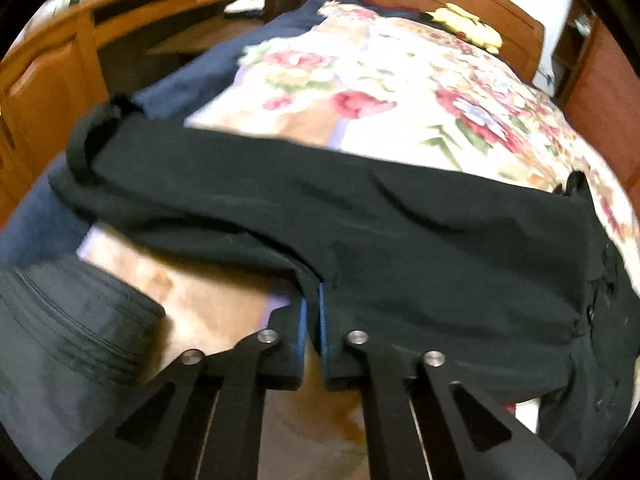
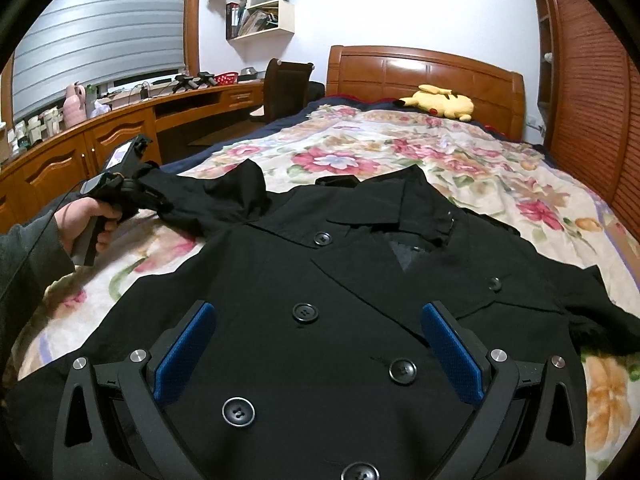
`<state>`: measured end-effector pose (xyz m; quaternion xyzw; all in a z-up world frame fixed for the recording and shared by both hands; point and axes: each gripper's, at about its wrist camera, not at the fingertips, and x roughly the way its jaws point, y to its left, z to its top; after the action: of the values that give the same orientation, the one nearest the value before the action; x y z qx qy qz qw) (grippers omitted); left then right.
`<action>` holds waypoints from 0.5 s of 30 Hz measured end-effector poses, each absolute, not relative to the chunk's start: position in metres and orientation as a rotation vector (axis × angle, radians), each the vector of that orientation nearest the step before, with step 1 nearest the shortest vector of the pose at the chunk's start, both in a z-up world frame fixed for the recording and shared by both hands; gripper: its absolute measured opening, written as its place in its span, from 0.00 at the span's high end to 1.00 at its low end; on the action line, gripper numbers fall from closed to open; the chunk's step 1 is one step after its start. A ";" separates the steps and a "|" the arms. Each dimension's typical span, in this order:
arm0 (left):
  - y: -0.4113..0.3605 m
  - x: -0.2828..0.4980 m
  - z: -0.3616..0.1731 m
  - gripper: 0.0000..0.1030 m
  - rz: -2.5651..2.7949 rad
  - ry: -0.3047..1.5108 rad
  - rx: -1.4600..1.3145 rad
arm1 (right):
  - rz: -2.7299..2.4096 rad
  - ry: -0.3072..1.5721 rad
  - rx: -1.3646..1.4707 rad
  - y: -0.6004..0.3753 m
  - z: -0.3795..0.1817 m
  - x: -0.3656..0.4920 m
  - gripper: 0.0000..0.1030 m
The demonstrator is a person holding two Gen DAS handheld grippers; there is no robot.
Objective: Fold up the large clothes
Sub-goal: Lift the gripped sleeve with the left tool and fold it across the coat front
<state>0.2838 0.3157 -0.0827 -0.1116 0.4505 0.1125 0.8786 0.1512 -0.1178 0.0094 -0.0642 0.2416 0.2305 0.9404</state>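
Observation:
A black double-breasted coat (image 2: 260, 264) lies front up, buttons showing, on a floral bedspread (image 2: 360, 152). In the left wrist view its left sleeve (image 1: 320, 208) stretches across the bed. My left gripper (image 1: 313, 304) is shut on the sleeve's lower edge, with black cloth pinched between the blue pads. The right wrist view shows that gripper (image 2: 136, 192) at the sleeve's end, held by a hand (image 2: 86, 224). My right gripper (image 2: 318, 312) hovers over the coat's front, open, its blue pads (image 2: 186, 352) wide apart with nothing held.
A yellow plush toy (image 2: 440, 102) lies by the wooden headboard (image 2: 424, 68). A long wooden desk (image 2: 120, 128) and a dark chair (image 2: 284, 88) stand left of the bed. Slatted wardrobe doors (image 2: 588, 100) line the right side.

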 end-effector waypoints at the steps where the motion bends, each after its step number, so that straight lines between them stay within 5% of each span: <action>1: 0.309 0.283 -0.075 0.97 0.240 0.916 -0.197 | 0.472 0.495 -0.127 -0.120 0.010 0.151 0.01; 15: 0.140 0.237 0.039 0.97 -0.071 0.724 0.075 | 0.435 0.491 -0.102 -0.127 0.014 0.148 0.01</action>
<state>0.2373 0.1396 0.0385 0.0365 0.3538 -0.0348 0.9340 0.1477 -0.1273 0.0138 -0.0503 0.2412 0.2136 0.9453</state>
